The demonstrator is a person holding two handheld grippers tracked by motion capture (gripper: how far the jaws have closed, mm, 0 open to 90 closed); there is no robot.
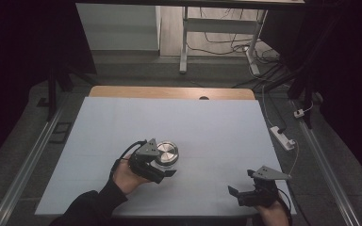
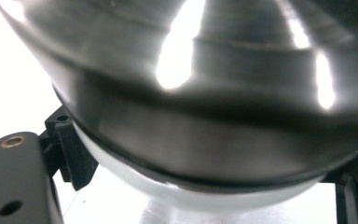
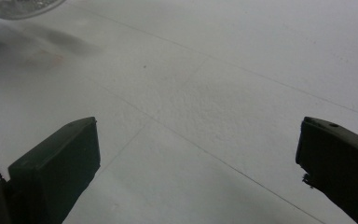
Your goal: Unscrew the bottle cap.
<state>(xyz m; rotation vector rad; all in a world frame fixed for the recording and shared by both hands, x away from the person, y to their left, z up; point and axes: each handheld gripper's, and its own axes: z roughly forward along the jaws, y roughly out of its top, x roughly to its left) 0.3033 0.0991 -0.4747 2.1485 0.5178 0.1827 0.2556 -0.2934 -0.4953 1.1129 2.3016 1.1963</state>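
A shiny round metal container (image 1: 167, 153) with a flat ridged lid stands left of the middle of the white table (image 1: 207, 117). My left gripper (image 1: 164, 165) reaches in from the near left and is shut on its side. In the left gripper view the container's curved steel wall (image 2: 205, 93) sits very close, with a black pad (image 2: 74, 154) against its lower left. My right gripper (image 1: 240, 182) rests low at the near right edge, open with nothing between its jaws. In the right gripper view the right gripper (image 3: 199, 140) faces bare table, with the container's rim (image 3: 18, 7) at the top left.
A wooden table edge (image 1: 169, 92) shows past the white sheet. A white power strip (image 1: 283, 137) with a cable lies just off the table's right side. Desk legs (image 1: 184, 47) and loose cables stand on the floor beyond.
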